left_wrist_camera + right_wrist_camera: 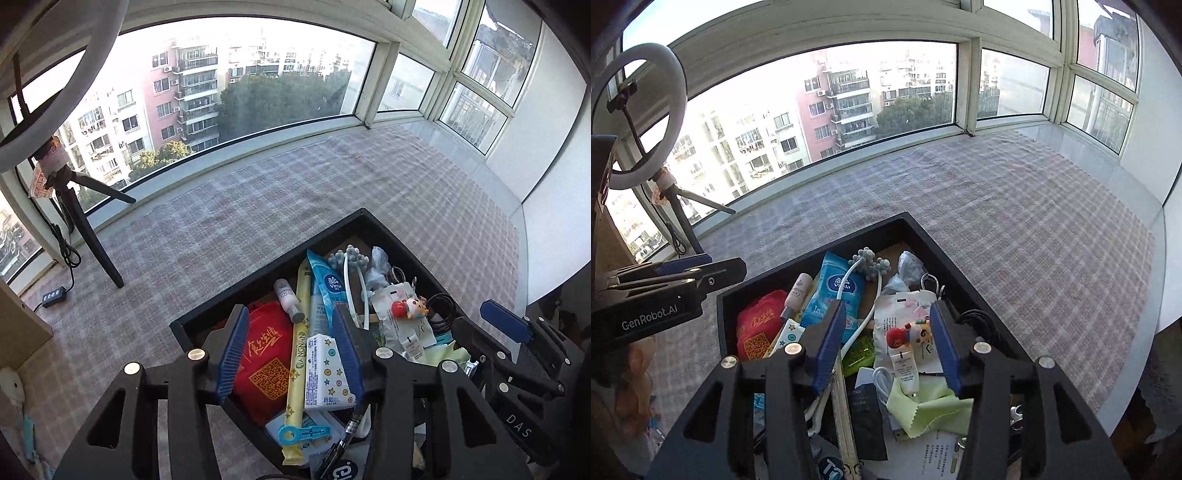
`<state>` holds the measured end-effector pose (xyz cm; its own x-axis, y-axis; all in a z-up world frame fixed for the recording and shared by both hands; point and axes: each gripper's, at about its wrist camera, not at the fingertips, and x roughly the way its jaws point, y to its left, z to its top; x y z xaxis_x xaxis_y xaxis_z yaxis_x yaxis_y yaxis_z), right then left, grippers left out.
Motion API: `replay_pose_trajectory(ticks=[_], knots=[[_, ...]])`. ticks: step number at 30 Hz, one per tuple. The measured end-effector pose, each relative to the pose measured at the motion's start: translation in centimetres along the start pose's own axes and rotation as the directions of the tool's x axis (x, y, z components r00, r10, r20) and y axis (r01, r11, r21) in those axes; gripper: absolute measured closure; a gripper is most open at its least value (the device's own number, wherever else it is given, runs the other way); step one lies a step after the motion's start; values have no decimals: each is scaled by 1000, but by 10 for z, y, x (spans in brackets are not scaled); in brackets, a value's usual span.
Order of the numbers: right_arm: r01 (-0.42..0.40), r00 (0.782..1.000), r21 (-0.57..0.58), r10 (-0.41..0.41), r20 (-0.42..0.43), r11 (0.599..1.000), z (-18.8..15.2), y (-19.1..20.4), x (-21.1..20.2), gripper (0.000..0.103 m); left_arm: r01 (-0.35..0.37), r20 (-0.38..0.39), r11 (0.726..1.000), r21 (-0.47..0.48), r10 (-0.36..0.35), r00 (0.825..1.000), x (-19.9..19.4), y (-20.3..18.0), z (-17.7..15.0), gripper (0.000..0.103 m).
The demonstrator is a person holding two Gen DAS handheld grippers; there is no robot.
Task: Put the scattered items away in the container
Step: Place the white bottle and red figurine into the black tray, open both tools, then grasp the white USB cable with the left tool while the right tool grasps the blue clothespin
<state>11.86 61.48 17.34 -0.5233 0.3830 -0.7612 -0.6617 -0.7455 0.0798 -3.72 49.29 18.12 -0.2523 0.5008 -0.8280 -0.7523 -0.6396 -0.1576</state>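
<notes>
Black container (925,236) full, sat on checked counter (1034,229) by window.
Held red bag (264,354), tissue pack (327,373), green cloth (931,406). Left claw (290,354) and right claw (888,347) hovered above, both part-open, gripping nothing.

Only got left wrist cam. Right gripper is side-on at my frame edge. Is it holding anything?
Observer: No. In the right wrist view the right gripper is open, with nothing pinched between the pads, and it hangs above the black container.
Operator: What's in the box behind my right finger? I can't see that part.
Observer: A coiled white cable, lying just left of a light green cloth.
Operator: The ring light is cut off on my side. Anything mounted on it?
Observer: The ring light shows whole here, and a black clamp sits in its centre.
</notes>
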Motion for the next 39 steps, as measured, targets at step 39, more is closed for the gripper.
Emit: replay_pose_trajectory(ticks=[39], knots=[[-475,879,-521,349,-327,709,-151,314,-34,53,-371,-179,647,-667,343,922,-195,355,-392,63]])
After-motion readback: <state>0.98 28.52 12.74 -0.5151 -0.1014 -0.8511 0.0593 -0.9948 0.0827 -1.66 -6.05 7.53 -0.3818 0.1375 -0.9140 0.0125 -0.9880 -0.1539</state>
